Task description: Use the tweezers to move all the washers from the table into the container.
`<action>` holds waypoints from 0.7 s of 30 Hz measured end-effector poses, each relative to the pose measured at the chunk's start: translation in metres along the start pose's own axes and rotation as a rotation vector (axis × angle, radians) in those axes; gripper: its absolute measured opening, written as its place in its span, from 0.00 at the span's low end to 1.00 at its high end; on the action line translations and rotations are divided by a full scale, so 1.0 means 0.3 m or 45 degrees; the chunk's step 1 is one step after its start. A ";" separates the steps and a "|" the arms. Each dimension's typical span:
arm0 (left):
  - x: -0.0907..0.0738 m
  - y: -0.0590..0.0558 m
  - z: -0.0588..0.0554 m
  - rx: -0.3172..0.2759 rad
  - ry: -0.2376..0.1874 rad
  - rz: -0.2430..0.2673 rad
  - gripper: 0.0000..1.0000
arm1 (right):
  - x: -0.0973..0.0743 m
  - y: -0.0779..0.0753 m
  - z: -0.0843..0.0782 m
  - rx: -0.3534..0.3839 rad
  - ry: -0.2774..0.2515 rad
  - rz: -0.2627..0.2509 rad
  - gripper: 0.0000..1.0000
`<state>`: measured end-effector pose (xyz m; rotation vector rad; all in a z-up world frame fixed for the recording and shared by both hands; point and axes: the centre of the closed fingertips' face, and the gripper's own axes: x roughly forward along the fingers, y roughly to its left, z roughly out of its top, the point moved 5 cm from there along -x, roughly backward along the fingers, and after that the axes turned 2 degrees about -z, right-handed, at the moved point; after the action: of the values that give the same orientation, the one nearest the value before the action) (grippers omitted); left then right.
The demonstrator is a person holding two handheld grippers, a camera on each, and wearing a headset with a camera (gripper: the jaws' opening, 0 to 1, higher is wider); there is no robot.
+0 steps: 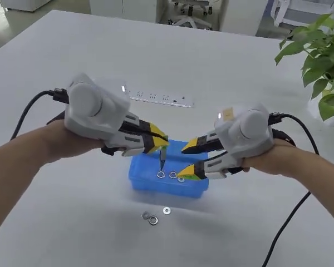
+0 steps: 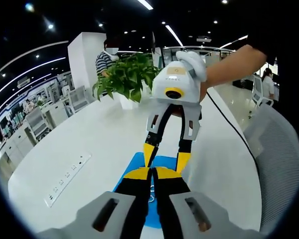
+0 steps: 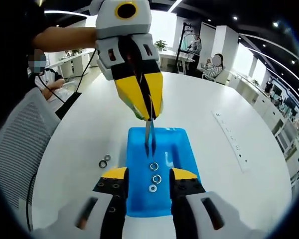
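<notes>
A blue container (image 1: 147, 186) sits on the white table between my two grippers. My left gripper (image 1: 162, 142) is shut on thin metal tweezers (image 1: 161, 160) that point straight down into the container. Their tips end just above one of three washers (image 1: 173, 175) lying inside. Three more washers (image 1: 153, 220) lie on the table in front of the container. My right gripper (image 1: 188, 160) stands open over the container's right part, nothing between its jaws. In the right gripper view the tweezers (image 3: 148, 137) hang from the left gripper (image 3: 148, 113) over the container (image 3: 177, 144), with washers (image 3: 157, 179) between my own right gripper (image 3: 150, 174) jaws.
A white power strip (image 1: 158, 98) lies behind the container. A potted green plant (image 1: 323, 55) stands at the table's right edge. Black cables (image 1: 292, 222) trail from both grippers. Chairs and people are beyond the table.
</notes>
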<state>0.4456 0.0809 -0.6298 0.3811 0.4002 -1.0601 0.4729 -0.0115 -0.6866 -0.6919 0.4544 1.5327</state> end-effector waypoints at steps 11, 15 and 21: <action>-0.041 -0.034 0.027 -0.008 0.026 -0.016 0.06 | -0.083 0.040 -0.023 0.047 -0.001 -0.065 0.41; -0.045 -0.053 0.028 0.000 0.036 -0.027 0.06 | -0.106 0.056 -0.030 0.060 -0.003 -0.081 0.43; -0.047 -0.081 0.034 0.004 0.029 -0.033 0.06 | -0.131 0.081 -0.039 0.077 -0.002 -0.096 0.46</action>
<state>0.4191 0.0760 -0.6166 0.3921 0.4251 -1.0828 0.4501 -0.0507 -0.6721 -0.6539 0.4664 1.4430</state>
